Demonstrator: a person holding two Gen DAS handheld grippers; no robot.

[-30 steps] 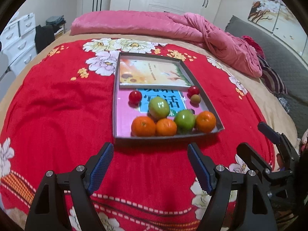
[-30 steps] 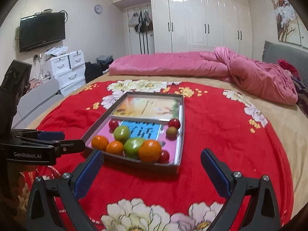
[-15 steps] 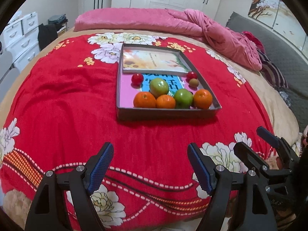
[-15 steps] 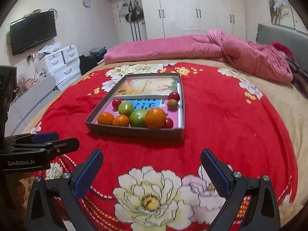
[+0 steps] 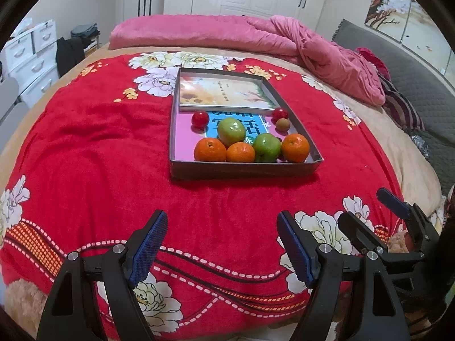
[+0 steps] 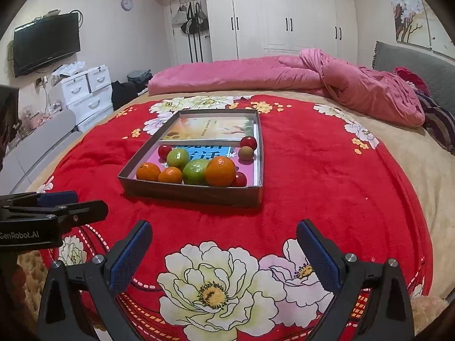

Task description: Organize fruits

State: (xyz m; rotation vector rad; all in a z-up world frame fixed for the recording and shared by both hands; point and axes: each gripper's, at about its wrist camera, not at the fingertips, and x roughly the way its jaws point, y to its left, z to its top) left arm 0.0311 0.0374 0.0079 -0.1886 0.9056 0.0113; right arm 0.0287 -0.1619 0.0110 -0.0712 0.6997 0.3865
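A shallow grey box [image 5: 244, 169] [image 6: 193, 193] lies on the red flowered blanket. It holds three oranges [image 5: 210, 149] [image 6: 220, 171], two green apples [image 5: 231, 131] [image 6: 178, 157], small red fruits [image 5: 200, 119] [image 6: 248, 142] and a brownish fruit [image 5: 283, 124]. My left gripper [image 5: 221, 244] is open and empty, above the blanket in front of the box. My right gripper [image 6: 224, 251] is open and empty, also short of the box. The right gripper shows in the left wrist view [image 5: 366, 213]; the left gripper shows in the right wrist view [image 6: 57, 204].
A book [image 5: 224, 93] lies in the far half of the box. A pink quilt [image 5: 256, 37] is piled at the far side of the bed. White drawers [image 6: 85, 93] and a TV [image 6: 47, 44] stand at left. A grey headboard [image 5: 412, 65] is at right.
Both grippers pulled back from the box, then edged slightly closer again. Both stayed open and empty. The fruits have not moved.
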